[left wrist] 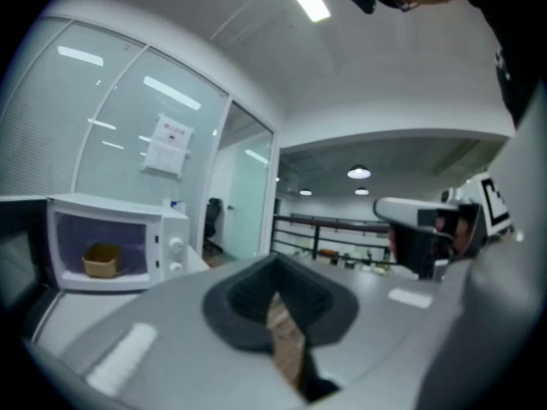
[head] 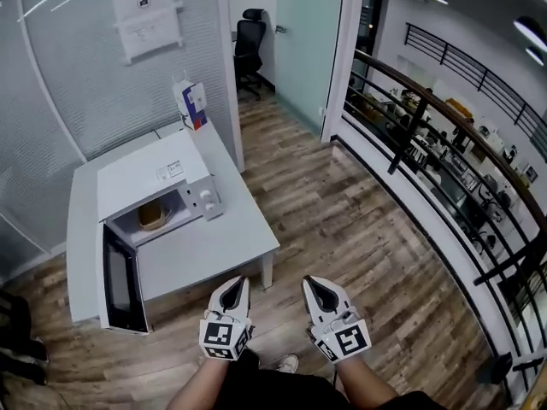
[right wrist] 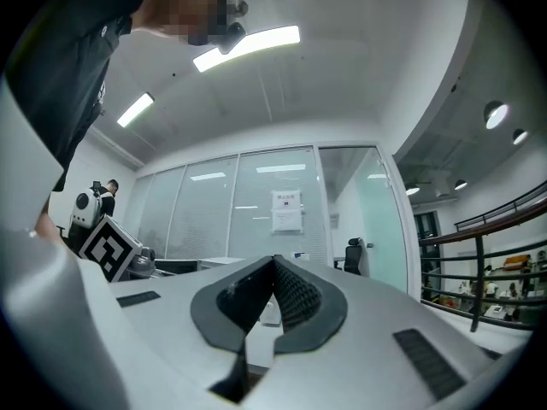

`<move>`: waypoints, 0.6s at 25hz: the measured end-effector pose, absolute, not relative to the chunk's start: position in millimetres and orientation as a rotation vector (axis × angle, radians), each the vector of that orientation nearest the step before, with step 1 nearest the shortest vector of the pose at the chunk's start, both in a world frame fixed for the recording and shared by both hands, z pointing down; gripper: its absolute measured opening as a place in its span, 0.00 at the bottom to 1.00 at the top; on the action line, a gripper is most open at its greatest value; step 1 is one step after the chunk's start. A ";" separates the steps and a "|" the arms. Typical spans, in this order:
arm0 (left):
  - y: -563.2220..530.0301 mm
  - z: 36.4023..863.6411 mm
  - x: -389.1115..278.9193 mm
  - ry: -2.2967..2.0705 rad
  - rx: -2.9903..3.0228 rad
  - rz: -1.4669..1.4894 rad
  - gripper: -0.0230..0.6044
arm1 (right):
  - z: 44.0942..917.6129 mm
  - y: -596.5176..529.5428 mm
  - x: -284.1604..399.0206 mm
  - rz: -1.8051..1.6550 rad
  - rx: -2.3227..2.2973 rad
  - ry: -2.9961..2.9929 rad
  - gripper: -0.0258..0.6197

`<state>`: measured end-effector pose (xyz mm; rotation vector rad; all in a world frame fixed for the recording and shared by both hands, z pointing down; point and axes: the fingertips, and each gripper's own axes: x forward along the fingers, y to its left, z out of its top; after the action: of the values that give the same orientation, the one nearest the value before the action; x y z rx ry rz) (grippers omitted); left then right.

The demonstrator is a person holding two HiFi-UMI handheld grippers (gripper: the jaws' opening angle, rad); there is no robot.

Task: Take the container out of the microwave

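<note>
Standing back from the worktop point(head: 218, 242) in the head view, I hold the left gripper point(head: 242, 282) and the right gripper point(head: 309, 282) side by side over the wood floor point(head: 342, 220). Both are clenched on nothing, which I take as a ready pose ahead of the reach. The microwave point(head: 149, 178) sits on the worktop with its door point(head: 120, 284) swung wide toward me. That leaves the container point(head: 153, 215), a small tan tub, exposed inside the cavity and well apart from both grippers. The door juts out on my left, so I judge the way in runs to its right, past the worktop's near corner. A carton point(head: 191, 103) stands behind the microwave, a chair point(head: 249, 41) sits in the far room, and a railing point(head: 427, 122) runs along my right; none of them blocks the cavity. In the left gripper view the jaws meet at their tips with only floor showing below them, and the microwave with the container inside lies off to the left, not in line with the jaws. In the right gripper view the jaws are likewise pressed together and empty, aimed at a glass wall point(right wrist: 214, 212) carrying a notice point(right wrist: 286, 210), so this gripper faces away from the container's place.
</note>
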<state>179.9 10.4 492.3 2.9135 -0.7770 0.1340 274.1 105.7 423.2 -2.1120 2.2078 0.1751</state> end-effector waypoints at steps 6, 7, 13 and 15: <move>-56.4 507.0 141.8 -0.953 2.859 0.129 0.05 | 433.6 25.1 237.1 0.157 -1.956 2.378 0.04; -66.7 509.1 136.5 -0.967 2.847 0.125 0.05 | 434.8 12.7 230.5 0.157 -1.938 2.404 0.04; -124.8 509.4 108.2 -1.015 2.825 0.127 0.05 | 435.0 -66.2 192.7 0.176 -1.839 2.520 0.04; -143.9 509.2 97.8 -1.032 2.817 0.133 0.05 | 439.8 -91.3 183.1 0.169 -1.826 2.547 0.04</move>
<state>97.8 -143.9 509.2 2.8166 -1.0318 0.1332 183.1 -91.3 439.8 -1.8256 2.5469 0.1691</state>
